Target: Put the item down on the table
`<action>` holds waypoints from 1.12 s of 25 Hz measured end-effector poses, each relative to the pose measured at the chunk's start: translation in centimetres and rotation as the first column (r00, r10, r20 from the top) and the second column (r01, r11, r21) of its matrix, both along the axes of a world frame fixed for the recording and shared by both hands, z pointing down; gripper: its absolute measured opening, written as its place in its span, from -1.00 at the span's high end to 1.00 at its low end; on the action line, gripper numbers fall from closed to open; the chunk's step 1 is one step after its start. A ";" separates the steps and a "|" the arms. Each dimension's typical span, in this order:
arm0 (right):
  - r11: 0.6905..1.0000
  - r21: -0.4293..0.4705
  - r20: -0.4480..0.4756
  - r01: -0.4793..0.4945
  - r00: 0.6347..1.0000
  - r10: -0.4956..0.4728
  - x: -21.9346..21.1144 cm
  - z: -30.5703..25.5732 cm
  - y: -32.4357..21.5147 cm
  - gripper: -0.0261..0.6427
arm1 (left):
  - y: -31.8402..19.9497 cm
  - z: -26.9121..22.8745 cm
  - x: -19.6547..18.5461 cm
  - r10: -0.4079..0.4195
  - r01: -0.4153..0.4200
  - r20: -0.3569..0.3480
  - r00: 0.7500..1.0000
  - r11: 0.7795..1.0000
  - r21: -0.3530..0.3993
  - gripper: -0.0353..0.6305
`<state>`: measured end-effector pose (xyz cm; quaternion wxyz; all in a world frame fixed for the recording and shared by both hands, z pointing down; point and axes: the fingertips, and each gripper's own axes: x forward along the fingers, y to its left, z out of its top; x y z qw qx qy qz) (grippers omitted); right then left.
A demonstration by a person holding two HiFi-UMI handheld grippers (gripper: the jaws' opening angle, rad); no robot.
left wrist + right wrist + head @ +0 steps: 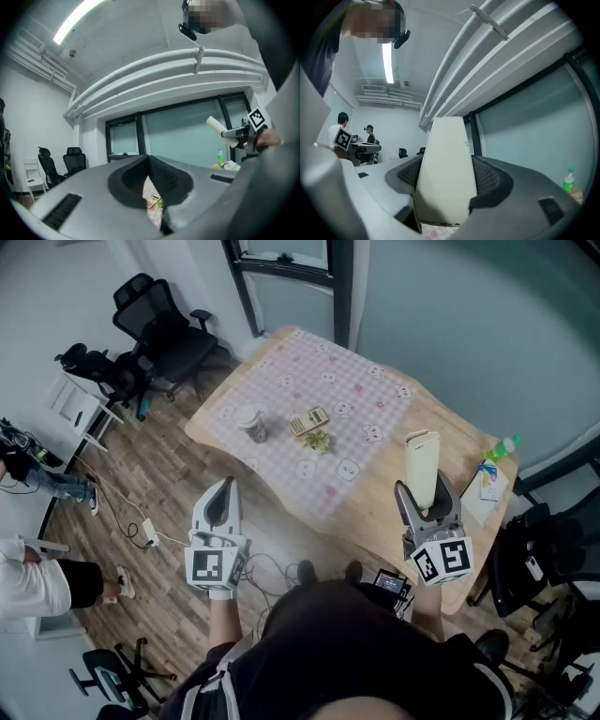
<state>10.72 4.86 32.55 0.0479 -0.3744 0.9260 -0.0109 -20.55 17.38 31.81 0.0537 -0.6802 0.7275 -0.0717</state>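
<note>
A tall cream carton (422,463) stands upright between the jaws of my right gripper (425,495), which is shut on it above the right part of the wooden table (450,432). In the right gripper view the carton (445,173) fills the space between the dark ribbed pads (490,178). My left gripper (220,493) hovers off the table's near-left edge, over the floor, shut and empty. Through the thin slit of its jaws in the left gripper view I see a bit of the pink cloth (151,199). That view also shows the carton (216,126) at the right.
A pink checked cloth (319,390) covers the table's left half. On it are a lidded jar (251,424), a calculator (308,421) and a small green thing (317,440). A green bottle (503,447) and papers (488,482) lie at the right edge. Office chairs (164,329) stand beyond.
</note>
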 end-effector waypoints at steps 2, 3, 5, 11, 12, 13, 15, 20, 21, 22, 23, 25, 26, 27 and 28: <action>1.000 0.002 -0.004 0.002 1.000 -0.002 0.0 0.0 0.0 -0.04 | 0.0 0.1 0.2 0.013 -0.013 0.007 1.000 1.000 0.009 0.91; 1.000 0.002 -0.005 0.002 1.000 -0.002 0.0 0.0 0.0 -0.04 | 0.0 0.1 0.3 0.014 -0.014 0.009 1.000 1.000 0.011 0.91; 1.000 0.000 -0.004 0.000 1.000 0.000 0.0 0.0 0.2 -0.04 | 0.1 -0.1 0.2 -0.002 0.002 -0.004 1.000 1.000 0.009 0.91; 1.000 -0.001 -0.005 -0.014 1.000 0.014 0.5 0.2 -0.1 -0.04 | -0.5 -0.1 0.8 0.014 -0.014 -0.014 1.000 1.000 0.011 0.91; 1.000 0.000 -0.005 -0.017 1.000 0.017 0.6 0.1 -0.1 -0.04 | -0.6 -0.2 0.9 0.013 -0.013 -0.012 1.000 1.000 0.009 0.91; 1.000 0.000 -0.005 -0.018 1.000 0.018 0.7 0.1 -0.1 -0.04 | -0.7 -0.3 0.9 0.011 -0.011 -0.008 1.000 1.000 0.006 0.91; 1.000 0.000 -0.005 -0.020 1.000 0.020 0.9 0.1 -0.1 -0.04 | -0.8 -0.2 1.2 0.024 -0.024 -0.004 1.000 1.000 0.009 0.91; 1.000 0.011 -0.016 -0.024 1.000 0.024 0.9 -0.1 0.0 -0.04 | -0.7 -0.3 1.3 0.006 -0.006 -0.027 1.000 1.000 0.000 0.91; 1.000 0.011 -0.013 -0.020 1.000 0.020 0.9 -0.1 0.0 -0.04 | -0.7 -0.3 1.3 0.006 -0.006 -0.029 1.000 1.000 0.000 0.91; 1.000 0.013 -0.009 -0.015 1.000 0.015 0.9 -0.1 0.0 -0.04 | -0.6 -0.2 1.5 0.011 -0.010 -0.030 1.000 1.000 0.003 0.91; 1.000 0.015 -0.004 -0.009 1.000 0.009 0.9 -0.2 0.1 -0.04 | -0.6 -0.2 1.6 0.016 -0.016 -0.027 0.999 1.000 0.006 0.91; 1.000 0.019 0.005 -0.002 1.000 0.002 0.8 -0.3 0.2 -0.04 | -0.4 0.2 1.5 0.017 -0.017 -0.014 1.000 1.000 0.009 0.91; 1.000 0.021 0.005 -0.002 1.000 0.002 0.8 -0.2 0.2 -0.04 | -0.4 0.2 1.3 0.015 -0.015 -0.007 1.000 1.000 0.015 0.91; 1.000 0.022 0.001 -0.003 1.000 0.003 0.8 -0.1 0.1 -0.04 | -0.3 0.2 1.3 0.012 -0.012 -0.004 1.000 1.000 0.020 0.91; 1.000 0.022 -0.003 -0.002 1.000 0.002 0.8 0.1 0.1 -0.04 | -0.3 0.1 1.3 0.011 -0.011 -0.003 1.000 1.000 0.023 0.91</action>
